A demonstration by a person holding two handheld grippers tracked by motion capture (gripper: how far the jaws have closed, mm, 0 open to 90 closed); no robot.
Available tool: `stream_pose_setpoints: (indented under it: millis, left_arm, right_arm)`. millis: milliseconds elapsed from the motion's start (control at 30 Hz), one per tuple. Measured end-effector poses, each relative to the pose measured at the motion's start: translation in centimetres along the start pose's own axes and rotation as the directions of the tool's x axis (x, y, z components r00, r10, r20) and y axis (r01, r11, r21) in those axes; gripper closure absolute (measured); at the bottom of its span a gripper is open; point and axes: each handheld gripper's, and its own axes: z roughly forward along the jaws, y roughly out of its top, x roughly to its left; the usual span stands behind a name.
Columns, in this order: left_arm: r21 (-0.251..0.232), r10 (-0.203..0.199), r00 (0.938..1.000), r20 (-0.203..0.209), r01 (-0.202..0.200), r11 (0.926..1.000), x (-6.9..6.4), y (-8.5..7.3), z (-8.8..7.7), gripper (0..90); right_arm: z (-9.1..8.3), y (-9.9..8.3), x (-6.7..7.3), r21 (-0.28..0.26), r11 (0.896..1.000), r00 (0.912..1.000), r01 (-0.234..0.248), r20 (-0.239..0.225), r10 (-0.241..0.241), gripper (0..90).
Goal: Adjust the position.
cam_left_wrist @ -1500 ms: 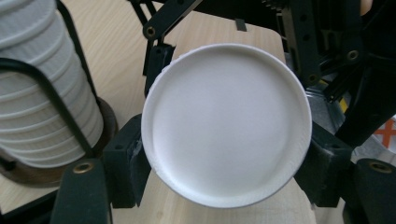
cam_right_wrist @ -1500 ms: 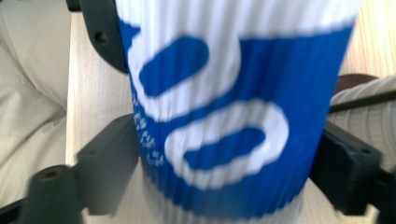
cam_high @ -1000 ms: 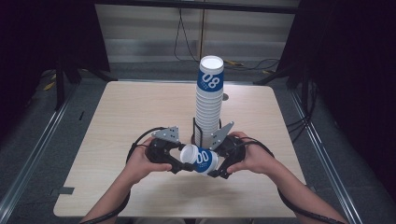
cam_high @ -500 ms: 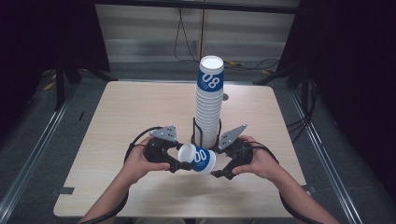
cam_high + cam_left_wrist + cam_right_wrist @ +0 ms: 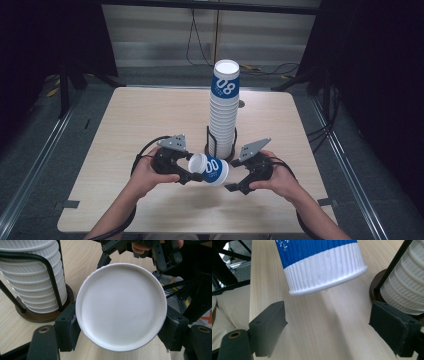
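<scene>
A pale wooden table [image 5: 150, 115] stands on grey floor [image 5: 60, 150], its surroundings dark, perhaps curtained.

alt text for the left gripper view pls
The left tool clamps a white paper cup by its sides, the cup's flat bottom facing the camera. A stack of ribbed white cups in a black wire holder stands at left on the wooden table.
</scene>
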Motion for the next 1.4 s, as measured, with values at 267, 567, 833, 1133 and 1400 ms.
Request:
stream_pose_setpoints:
  millis: [267,567,833,1133,1400]
  left_arm:
    - [-0.006,-0.004,1.0000,-0.006,0.003,1.0000,0.0,0.0,-0.2,29.2]
    - [-0.012,-0.016,0.9999,-0.002,0.016,0.9998,0.1,-0.2,-0.2,29.2]
    - [-0.014,-0.018,0.9998,-0.005,0.018,0.9997,-0.1,-0.1,-0.2,29.1]
    - [-0.020,-0.020,0.9998,-0.010,0.020,0.9996,0.0,-0.1,-0.3,29.1]
    - [-0.025,-0.027,0.9996,-0.008,0.026,0.9993,0.0,-0.3,-0.3,29.1]
  right_arm:
    - [0.4,-0.8,0.2,-0.087,0.995,0.9985,-0.053,0.007,0.054,13.0]
    - [0.5,-1.3,0.3,-0.150,0.985,0.9955,-0.090,0.015,0.094,12.8]
    - [0.8,-1.7,0.5,-0.184,0.977,0.9941,-0.106,0.006,0.109,12.9]
    - [0.9,-1.9,0.6,-0.218,0.969,0.9926,-0.117,0.007,0.122,12.8]
    - [1.2,-1.9,0.7,-0.246,0.961,0.9911,-0.129,0.000,0.133,12.7]
